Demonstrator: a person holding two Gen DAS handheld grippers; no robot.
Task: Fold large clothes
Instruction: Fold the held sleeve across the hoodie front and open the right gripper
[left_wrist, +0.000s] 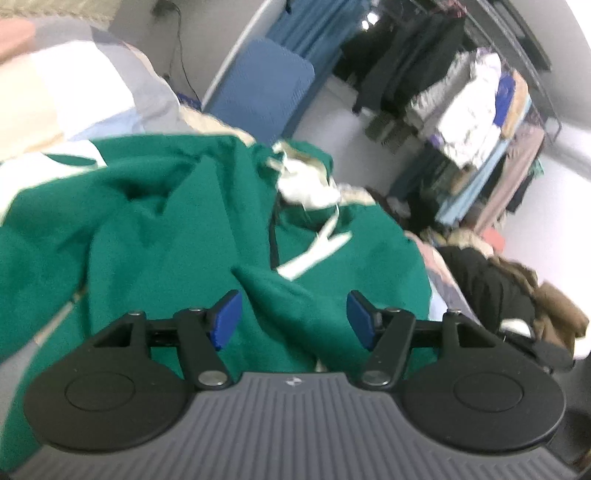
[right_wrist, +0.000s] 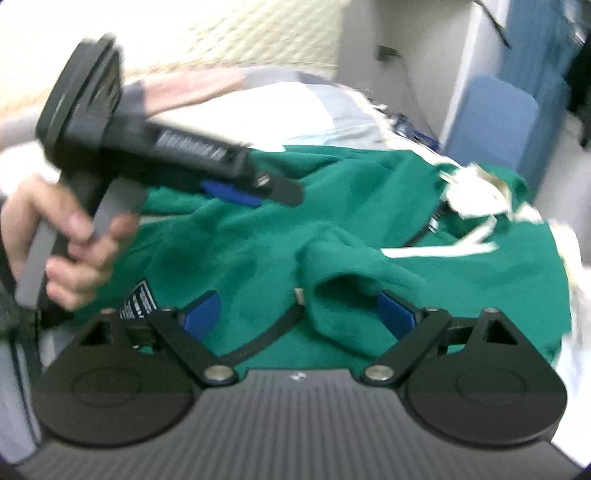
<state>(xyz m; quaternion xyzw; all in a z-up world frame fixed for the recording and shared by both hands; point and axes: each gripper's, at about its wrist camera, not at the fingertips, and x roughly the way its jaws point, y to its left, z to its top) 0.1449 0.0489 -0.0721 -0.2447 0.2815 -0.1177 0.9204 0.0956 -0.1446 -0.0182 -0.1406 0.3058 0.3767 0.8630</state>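
A large green hooded jacket (left_wrist: 177, 221) lies crumpled on a bed, with its white hood lining (left_wrist: 306, 184) and white drawstrings (left_wrist: 314, 254) at the far side. My left gripper (left_wrist: 294, 319) is open just above it, and a raised green fold (left_wrist: 280, 295) sits between the pads without being pinched. In the right wrist view the same jacket (right_wrist: 258, 251) fills the middle. My right gripper (right_wrist: 298, 314) stands wide open over a rumpled sleeve end (right_wrist: 343, 295) that lies close to its right pad (right_wrist: 395, 314). A hand (right_wrist: 74, 251) holds the left gripper (right_wrist: 255, 192) over the jacket's far left part.
Pale patchwork bedding (left_wrist: 74, 96) lies beyond the jacket. A blue padded panel (left_wrist: 266, 85) leans against the wall. A rack of hanging clothes (left_wrist: 472, 122) stands at the right. A dark coat with fur trim (left_wrist: 491, 280) lies beside the bed.
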